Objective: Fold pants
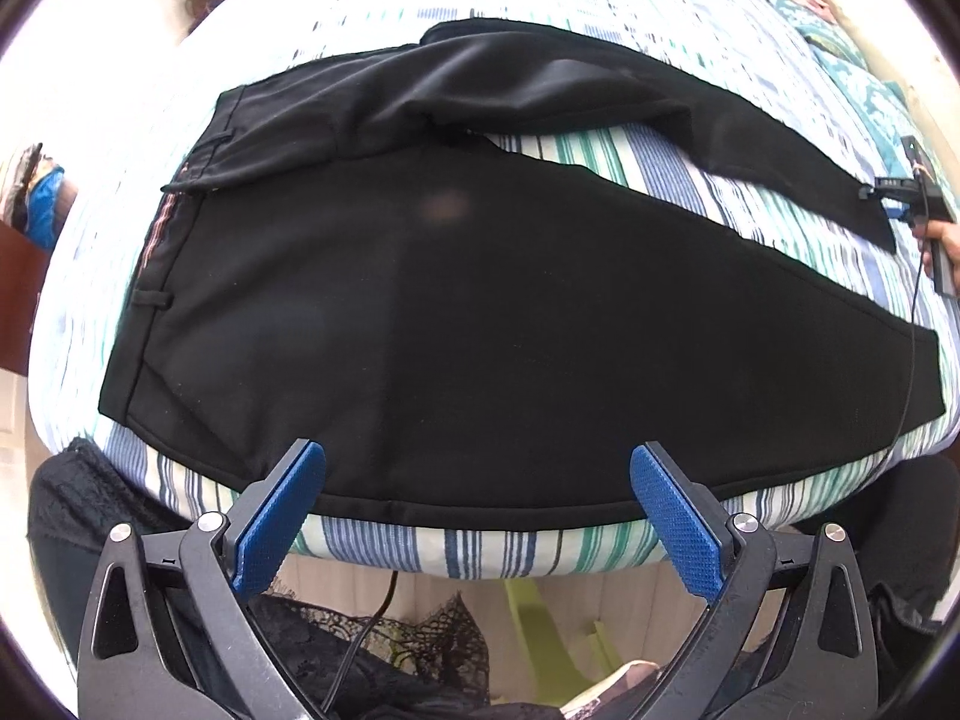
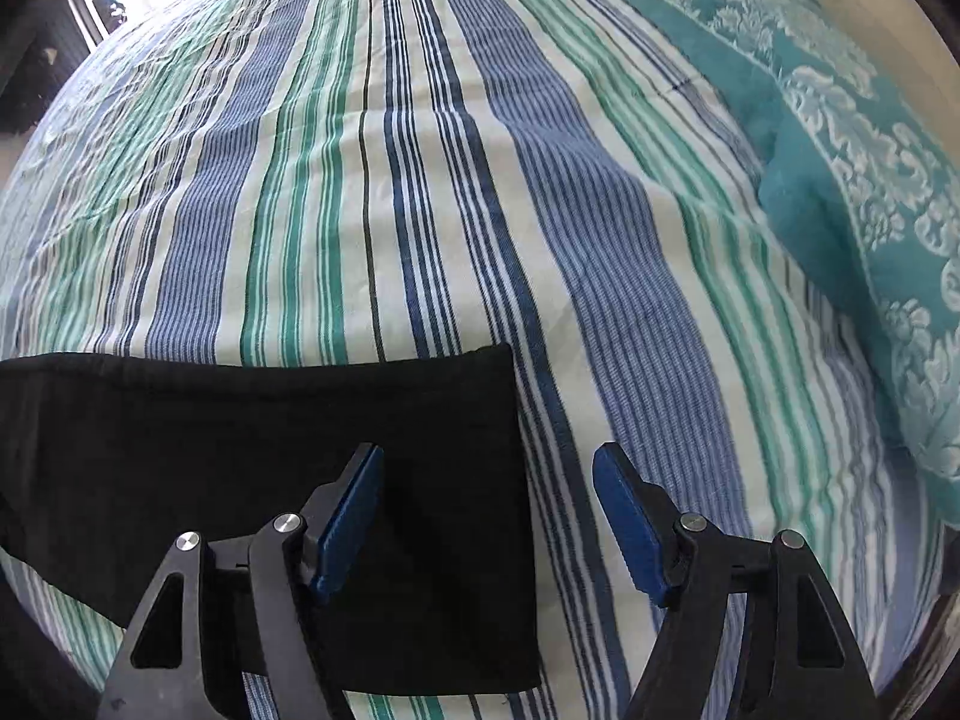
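Your left tool (image 1: 477,501) sits spread wide and empty, at the bed's near edge over the long side seam of the black pants (image 1: 456,324). Your right tool (image 2: 487,516) is likewise spread, holding nothing, straddling the hem corner of one leg (image 2: 384,468). The pants lie flat on the striped bedsheet (image 2: 420,192), legs splayed apart, the waistband (image 1: 157,240) to the left. To lay one leg over the other, bite a single leg's edge only, pinching near hip and hem together, then lift both ends evenly. Beyond lies a teal patterned blanket (image 2: 852,138).
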